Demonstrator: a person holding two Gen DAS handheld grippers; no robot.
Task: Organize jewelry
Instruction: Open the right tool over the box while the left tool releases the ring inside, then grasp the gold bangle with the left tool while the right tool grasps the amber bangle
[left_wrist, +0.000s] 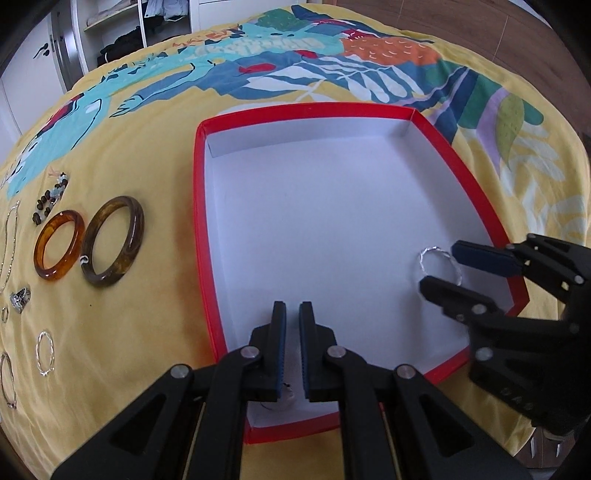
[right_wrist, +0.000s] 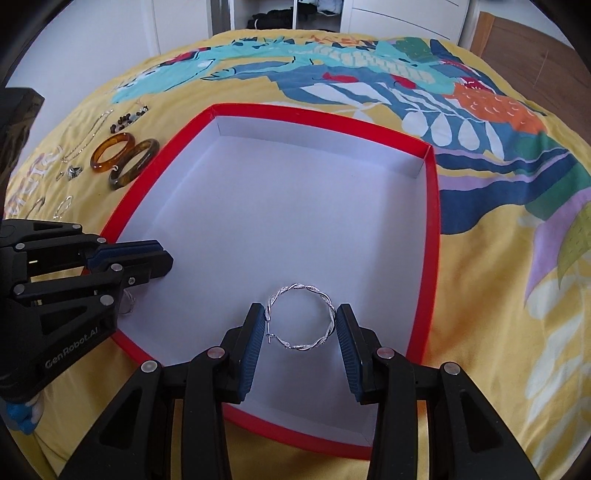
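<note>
A red box with a white floor (left_wrist: 332, 236) (right_wrist: 280, 221) lies on the yellow cloth. My right gripper (right_wrist: 300, 317) is open over its near right part, its fingers on either side of a silver twisted hoop (right_wrist: 301, 319) that lies on the box floor; the hoop also shows in the left wrist view (left_wrist: 439, 264). My left gripper (left_wrist: 291, 314) is over the box's near left corner with its jaws nearly closed; a small silver piece (right_wrist: 127, 304) shows under it. An amber bangle (left_wrist: 59, 245) and a brown bangle (left_wrist: 112, 242) lie left of the box.
Left of the box lie dark beads (left_wrist: 50, 199), a thin chain (left_wrist: 9, 240), a silver ring (left_wrist: 20, 299) and silver hoops (left_wrist: 46, 352). The cloth has a colourful print at the back (left_wrist: 295, 55). White cupboards (right_wrist: 295, 14) stand behind.
</note>
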